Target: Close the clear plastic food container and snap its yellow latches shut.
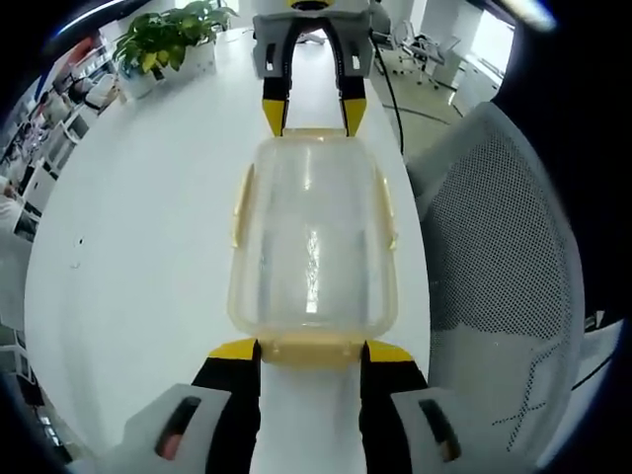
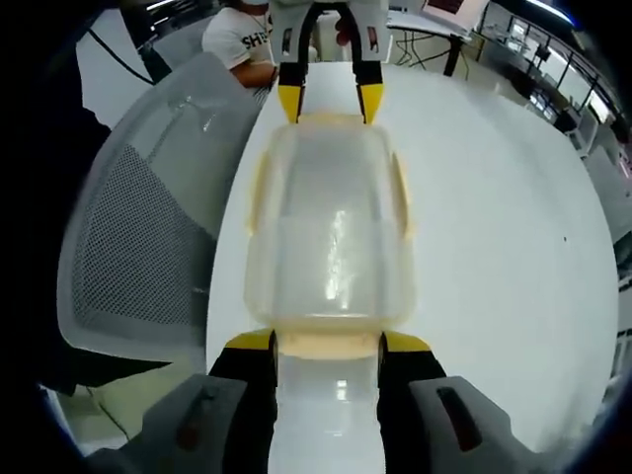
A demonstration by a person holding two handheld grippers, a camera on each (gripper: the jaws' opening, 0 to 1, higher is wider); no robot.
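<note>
A clear plastic food container (image 1: 311,237) (image 2: 331,237) lies lengthwise on the white table (image 1: 128,247) (image 2: 494,247) with its lid on. Pale yellow latches (image 1: 240,202) (image 2: 403,197) run along its long sides. My left gripper (image 1: 311,351) is open, and its yellow fingertips (image 1: 235,350) straddle the container's near end latch. My right gripper (image 2: 326,344) is open at the opposite end in the same way. Each gripper appears at the far end in the other's view: the right gripper (image 1: 314,117), the left gripper (image 2: 330,104).
A grey mesh office chair (image 1: 494,247) (image 2: 148,247) stands close against the table edge beside the container. A potted plant (image 1: 168,39) sits on the far part of the table. A black cable (image 1: 390,89) trails off the edge. A person in a white shirt (image 2: 237,39) is behind.
</note>
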